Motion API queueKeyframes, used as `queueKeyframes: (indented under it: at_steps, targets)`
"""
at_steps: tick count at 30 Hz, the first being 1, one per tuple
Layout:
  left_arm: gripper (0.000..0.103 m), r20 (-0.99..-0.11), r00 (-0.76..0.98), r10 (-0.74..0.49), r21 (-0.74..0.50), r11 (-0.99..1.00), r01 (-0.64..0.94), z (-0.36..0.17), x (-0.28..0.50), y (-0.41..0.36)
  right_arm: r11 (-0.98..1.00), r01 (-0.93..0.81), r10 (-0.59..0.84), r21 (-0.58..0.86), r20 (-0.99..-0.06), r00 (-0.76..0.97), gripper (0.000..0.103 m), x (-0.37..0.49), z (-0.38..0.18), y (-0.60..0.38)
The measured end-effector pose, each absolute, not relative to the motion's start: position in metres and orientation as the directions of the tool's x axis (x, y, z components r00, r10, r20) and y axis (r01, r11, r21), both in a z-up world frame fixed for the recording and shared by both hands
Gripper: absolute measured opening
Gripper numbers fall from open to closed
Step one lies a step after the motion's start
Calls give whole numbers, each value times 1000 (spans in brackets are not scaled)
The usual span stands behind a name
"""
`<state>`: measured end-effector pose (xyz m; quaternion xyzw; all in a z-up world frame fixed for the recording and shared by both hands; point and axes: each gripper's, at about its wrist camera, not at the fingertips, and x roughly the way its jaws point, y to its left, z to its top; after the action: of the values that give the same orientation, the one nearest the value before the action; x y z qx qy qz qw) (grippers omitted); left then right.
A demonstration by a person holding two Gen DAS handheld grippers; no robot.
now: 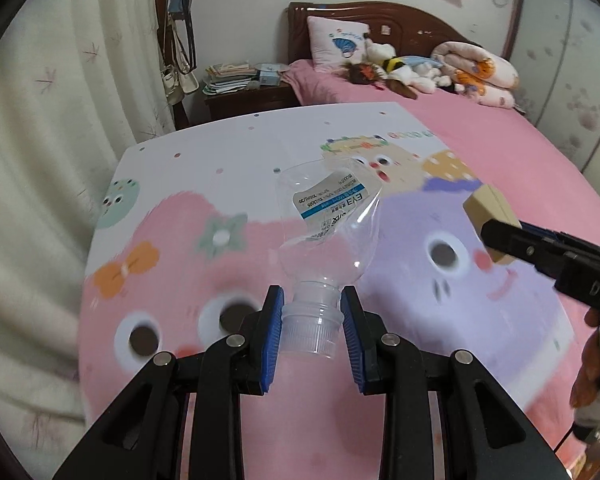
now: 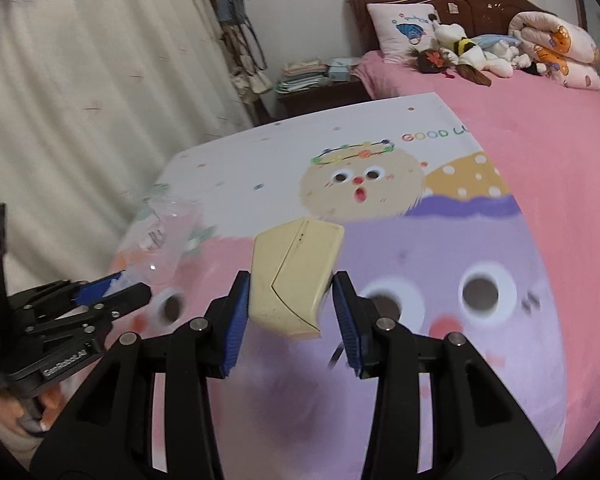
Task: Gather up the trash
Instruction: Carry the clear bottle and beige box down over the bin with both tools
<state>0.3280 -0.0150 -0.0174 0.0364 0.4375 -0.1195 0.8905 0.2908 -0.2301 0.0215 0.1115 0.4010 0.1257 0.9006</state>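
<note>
While I watched both wrist feeds, my left hand-held gripper (image 1: 312,320) was nearly closed, its 2 blue pads (image 1: 274,336) clamped on the ribbed cap of a crushed clear plastic bottle (image 1: 328,220), which hung in the air above the cartoon-printed mat (image 1: 172,264). The bottle's blue-and-white label faced the camera. My right hand-held gripper (image 2: 290,306) stood partly open with a cream-coloured box (image 2: 296,276) between its pads; the left pad (image 2: 236,316) pressed the box's side, and the box was off the mat. The mat lay on a pink bed (image 1: 520,152). Beyond it, stuffed toys (image 1: 396,66) and a pillow (image 1: 336,40) sat against the headboard.
</note>
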Motion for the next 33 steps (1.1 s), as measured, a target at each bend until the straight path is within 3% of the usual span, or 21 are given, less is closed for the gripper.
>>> queueKeyframes:
  at_steps: [9,16,25,33]
  targets:
    - [29,-772,579,-262,-69,940,333,14,175,10,909,-193,405,369,-676,616,38,150,55,-218]
    - [29,-793,517,-324,-115,912,394,-15,78,6,904,-226,424,362,-699,575,38,60,36,-202]
    - [29,-856,412,-312,-142,909,393,-121,15,2,915,-141,397,378,-781,482,38,-7,-76,-204]
    - [29,-886,395,-242,-60,906,419,-217,-14,-20,908,-4,384,418,-831,402,38,-26,-197,-221]
